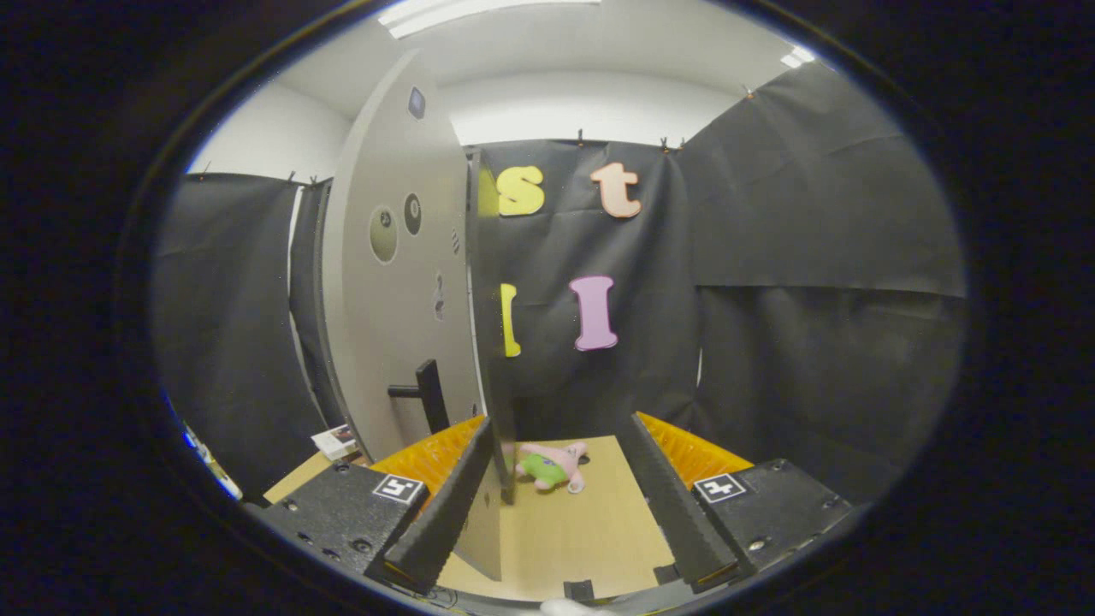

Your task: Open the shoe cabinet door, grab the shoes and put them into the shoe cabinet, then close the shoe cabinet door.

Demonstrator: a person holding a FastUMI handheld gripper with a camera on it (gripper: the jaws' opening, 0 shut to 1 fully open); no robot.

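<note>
The grey cabinet door [393,299] stands swung out toward me, seen almost edge-on. Its thin dark edge [492,342] runs down between my fingers, close against the left finger [445,513]. A black bar handle [428,393] sticks out of the door's face, just beyond the left finger. My gripper [560,426] is open wide and presses on nothing. On the wooden tabletop [590,530] just beyond the fingertips lies a small pink and green soft item [552,466]; I cannot tell whether it is a shoe.
A small white box [336,441] lies on the tabletop left of the door. Black cloth walls [796,325] close in the booth behind and to the right. Several round stickers [383,233] mark the door's face.
</note>
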